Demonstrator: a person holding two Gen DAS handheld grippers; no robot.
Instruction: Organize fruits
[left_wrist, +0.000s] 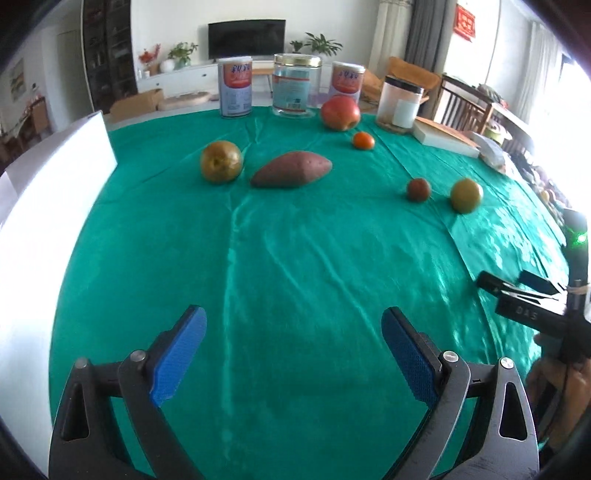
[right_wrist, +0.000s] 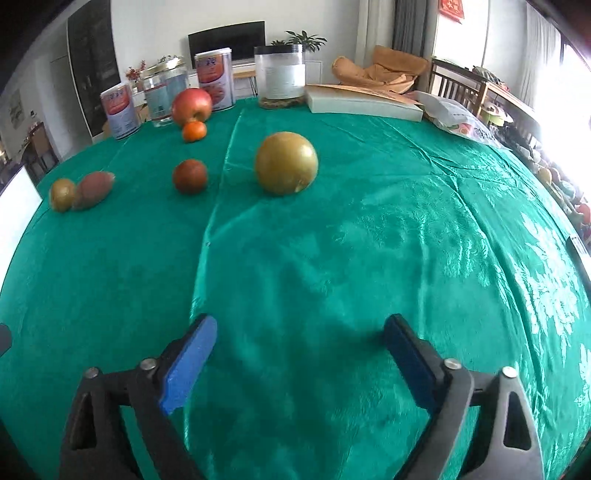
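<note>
On the green tablecloth (left_wrist: 295, 258) lie a brown pear (left_wrist: 221, 161), a sweet potato (left_wrist: 291, 170), a red apple (left_wrist: 340, 112), a small orange (left_wrist: 363, 140), a dark red fruit (left_wrist: 418, 189) and a second yellow-brown pear (left_wrist: 466, 195). In the right wrist view that second pear (right_wrist: 286, 163) is nearest, with the dark red fruit (right_wrist: 190, 176), the orange (right_wrist: 194, 131), the apple (right_wrist: 192, 106), the sweet potato (right_wrist: 92, 190) and the first pear (right_wrist: 62, 194) to its left. My left gripper (left_wrist: 293, 341) is open and empty above the cloth. My right gripper (right_wrist: 300, 345) is open and empty, well short of the pear; its body also shows at the right edge of the left wrist view (left_wrist: 532, 295).
Two cans (left_wrist: 235, 86), a glass jar (left_wrist: 296, 85) and a plastic jar (left_wrist: 400, 105) stand along the far edge. A flat white box (right_wrist: 364, 103) and a plastic bag (right_wrist: 458, 122) lie at the far right. A white board (left_wrist: 48, 206) stands at the left.
</note>
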